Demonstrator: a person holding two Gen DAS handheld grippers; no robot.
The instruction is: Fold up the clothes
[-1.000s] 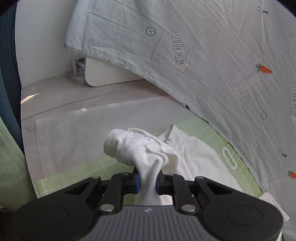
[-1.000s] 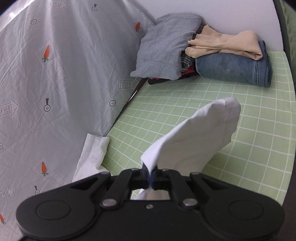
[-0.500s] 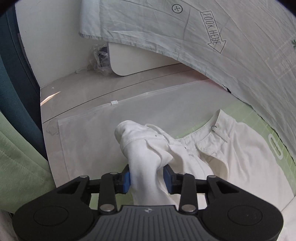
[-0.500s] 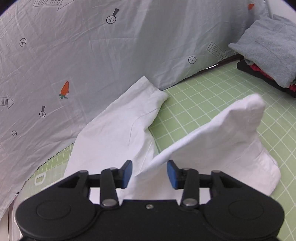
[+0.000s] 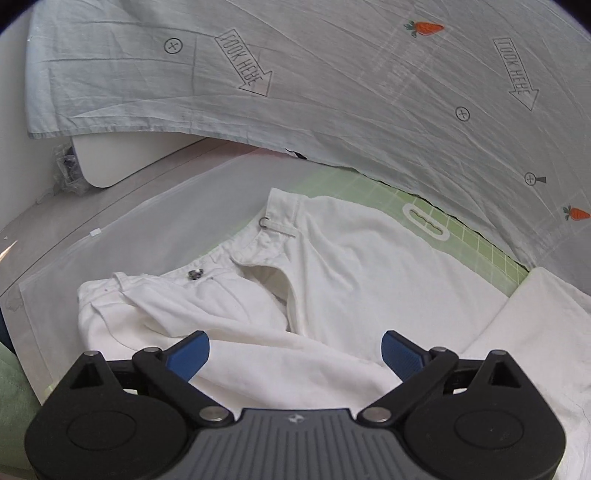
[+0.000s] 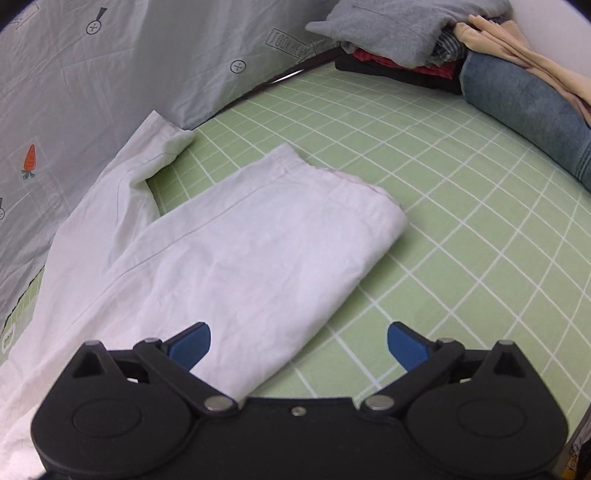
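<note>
White trousers [image 5: 343, 269] lie on the green grid mat [image 5: 484, 243], waistband and button toward the left in the left wrist view. My left gripper [image 5: 293, 352] hangs low over the crumpled waist cloth, its jaws opening wide, blue pads clear of the fabric. In the right wrist view a trouser leg [image 6: 236, 251] lies flat on the mat [image 6: 461, 221], its hem pointing away from me. My right gripper [image 6: 299, 343] is just above the near end of that leg, jaws opening wide, with nothing pinched.
A pale sheet with carrots and arrows [image 5: 369, 92] hangs along the mat's far side. A clear plastic bag [image 5: 147, 240] lies left of the waist. Folded clothes, grey [image 6: 388, 26], beige and denim [image 6: 528, 99], are stacked at the mat's far right corner.
Both grippers have let go of the white trousers and opened wide. The lifted waist bunch and leg end have dropped flat onto the mat as both hands came down.
</note>
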